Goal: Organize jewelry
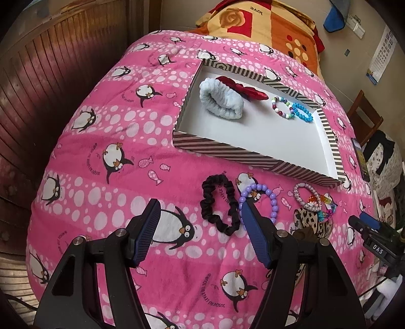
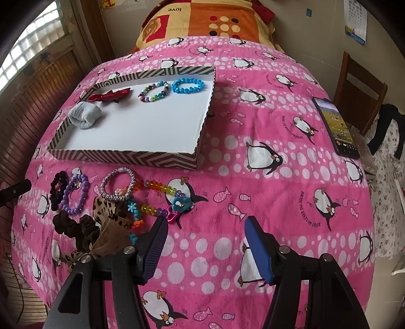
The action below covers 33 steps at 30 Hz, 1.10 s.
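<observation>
A striped box lid lies on the pink penguin blanket. Inside it are a pale blue fluffy band, a red bow, a multicolour bead bracelet and a blue bead bracelet. In front of the lid lie a black scrunchie, a purple bead bracelet, a silver woven bracelet, a rainbow bead chain, a leopard bow and a brown scrunchie. My left gripper is open above the black scrunchie. My right gripper is open over bare blanket, right of the chain.
A phone lies at the blanket's right edge. An orange patterned pillow sits beyond the lid. Wooden panelling runs along the left. A wooden chair stands at the right.
</observation>
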Each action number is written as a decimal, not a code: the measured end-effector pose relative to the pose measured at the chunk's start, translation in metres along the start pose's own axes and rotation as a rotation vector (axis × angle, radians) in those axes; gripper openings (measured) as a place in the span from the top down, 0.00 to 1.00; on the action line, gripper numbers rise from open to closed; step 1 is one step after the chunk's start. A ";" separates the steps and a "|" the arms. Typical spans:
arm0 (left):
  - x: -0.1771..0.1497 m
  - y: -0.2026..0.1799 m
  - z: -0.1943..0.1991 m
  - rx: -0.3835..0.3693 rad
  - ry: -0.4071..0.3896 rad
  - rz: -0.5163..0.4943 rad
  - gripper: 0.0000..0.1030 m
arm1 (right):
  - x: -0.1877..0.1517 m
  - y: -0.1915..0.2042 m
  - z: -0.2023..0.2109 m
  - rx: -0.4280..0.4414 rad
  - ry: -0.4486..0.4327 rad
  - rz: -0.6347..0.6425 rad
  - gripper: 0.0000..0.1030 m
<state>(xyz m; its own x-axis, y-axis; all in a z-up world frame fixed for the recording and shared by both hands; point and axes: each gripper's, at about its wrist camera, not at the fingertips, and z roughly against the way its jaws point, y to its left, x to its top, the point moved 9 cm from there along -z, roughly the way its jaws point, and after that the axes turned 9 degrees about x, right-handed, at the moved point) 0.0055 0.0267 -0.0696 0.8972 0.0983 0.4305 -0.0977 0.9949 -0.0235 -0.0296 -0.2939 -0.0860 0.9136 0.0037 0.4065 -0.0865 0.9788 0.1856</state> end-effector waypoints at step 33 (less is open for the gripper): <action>0.002 0.018 -0.015 -0.068 0.083 0.102 0.35 | 0.001 -0.019 -0.011 -0.044 0.034 -0.019 0.41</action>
<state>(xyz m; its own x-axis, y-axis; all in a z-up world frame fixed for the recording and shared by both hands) 0.0119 0.0449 -0.0827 0.9169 0.1974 0.3469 -0.1631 0.9786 -0.1258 -0.0230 -0.3102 -0.0994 0.9281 -0.0088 0.3722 -0.0523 0.9867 0.1536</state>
